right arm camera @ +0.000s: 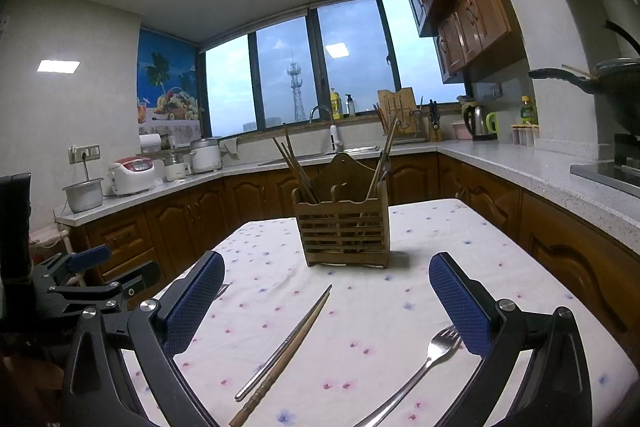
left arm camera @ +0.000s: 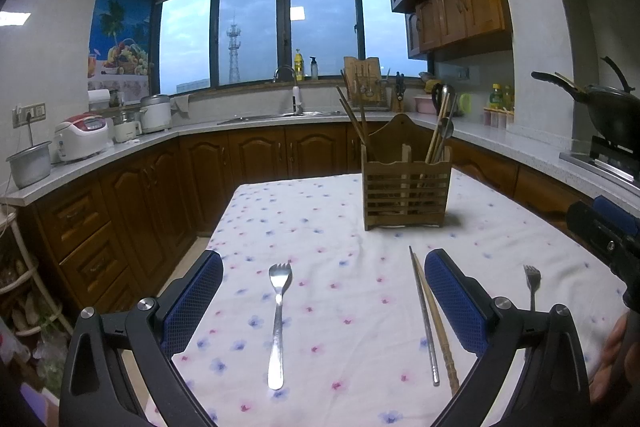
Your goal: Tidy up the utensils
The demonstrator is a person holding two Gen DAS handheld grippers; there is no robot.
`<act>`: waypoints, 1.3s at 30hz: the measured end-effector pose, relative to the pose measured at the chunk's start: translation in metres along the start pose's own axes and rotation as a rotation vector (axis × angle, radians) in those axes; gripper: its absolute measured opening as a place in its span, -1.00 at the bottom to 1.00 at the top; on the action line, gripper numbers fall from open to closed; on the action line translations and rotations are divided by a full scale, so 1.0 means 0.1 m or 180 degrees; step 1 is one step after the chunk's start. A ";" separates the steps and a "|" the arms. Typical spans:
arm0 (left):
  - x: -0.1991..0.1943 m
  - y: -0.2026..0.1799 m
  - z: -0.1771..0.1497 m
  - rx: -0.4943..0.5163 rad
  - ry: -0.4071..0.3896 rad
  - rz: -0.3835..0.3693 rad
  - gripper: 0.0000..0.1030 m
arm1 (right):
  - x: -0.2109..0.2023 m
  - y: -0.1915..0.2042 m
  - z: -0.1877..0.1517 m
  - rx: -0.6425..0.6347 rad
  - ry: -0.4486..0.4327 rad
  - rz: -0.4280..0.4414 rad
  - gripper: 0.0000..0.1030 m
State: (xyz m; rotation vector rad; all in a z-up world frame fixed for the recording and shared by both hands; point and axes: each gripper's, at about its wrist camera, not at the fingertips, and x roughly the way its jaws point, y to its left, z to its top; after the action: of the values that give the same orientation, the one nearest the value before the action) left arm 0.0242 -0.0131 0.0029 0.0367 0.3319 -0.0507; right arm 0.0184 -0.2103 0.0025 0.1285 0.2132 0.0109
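A wooden slatted utensil holder (left arm camera: pixel 406 189) stands on the flowered tablecloth (left arm camera: pixel 320 219), with chopsticks and a spoon in it; it also shows in the right wrist view (right arm camera: pixel 344 227). My left gripper (left arm camera: pixel 323 269) is open above a steel fork (left arm camera: pixel 278 323). A metal chopstick (left arm camera: pixel 424 319) and a wooden chopstick (left arm camera: pixel 438 325) lie side by side by its right finger. A second fork (left arm camera: pixel 532 283) lies further right. My right gripper (right arm camera: pixel 326 279) is open and empty, with the chopstick pair (right arm camera: pixel 288 343) and the second fork (right arm camera: pixel 424 367) between its fingers.
Brown cabinets and a grey counter ring the table. A rice cooker (left arm camera: pixel 82 137) and a pot (left arm camera: pixel 30 163) stand at left, a sink (left arm camera: pixel 280 115) under the window, a wok (left arm camera: pixel 608 107) at right. The right gripper's body (left arm camera: pixel 608 239) shows at the left view's right edge.
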 end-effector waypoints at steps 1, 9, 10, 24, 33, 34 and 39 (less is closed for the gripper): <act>0.00 -0.01 0.00 0.0002 0.0000 0.0002 0.98 | 0.00 0.00 0.00 0.0001 0.0002 0.0000 1.00; 0.01 0.00 0.01 0.0006 0.0005 -0.0011 0.98 | 0.01 0.00 0.00 -0.0004 0.0001 0.0000 1.00; 0.01 -0.01 0.01 0.0007 0.0008 -0.0016 0.98 | 0.01 0.00 0.00 -0.0004 0.0002 0.0000 1.00; 0.07 -0.03 0.06 0.0019 0.0012 -0.0032 0.98 | 0.01 -0.02 0.02 0.0021 -0.0014 0.0015 1.00; 0.09 -0.07 0.07 0.0026 0.0007 -0.0038 0.98 | 0.02 -0.02 0.02 0.0038 -0.0007 0.0017 1.00; 0.09 -0.07 0.07 0.0026 0.0008 -0.0034 0.98 | 0.02 -0.04 0.03 0.0038 -0.0008 0.0018 1.00; 0.09 -0.09 0.07 0.0029 0.0012 -0.0035 0.98 | 0.03 -0.04 0.04 0.0043 -0.0005 0.0017 1.00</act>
State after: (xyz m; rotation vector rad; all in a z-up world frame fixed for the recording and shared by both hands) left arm 0.0350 -0.0225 0.0064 0.0439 0.3357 -0.0629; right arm 0.0219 -0.2151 0.0048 0.1424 0.2114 0.0148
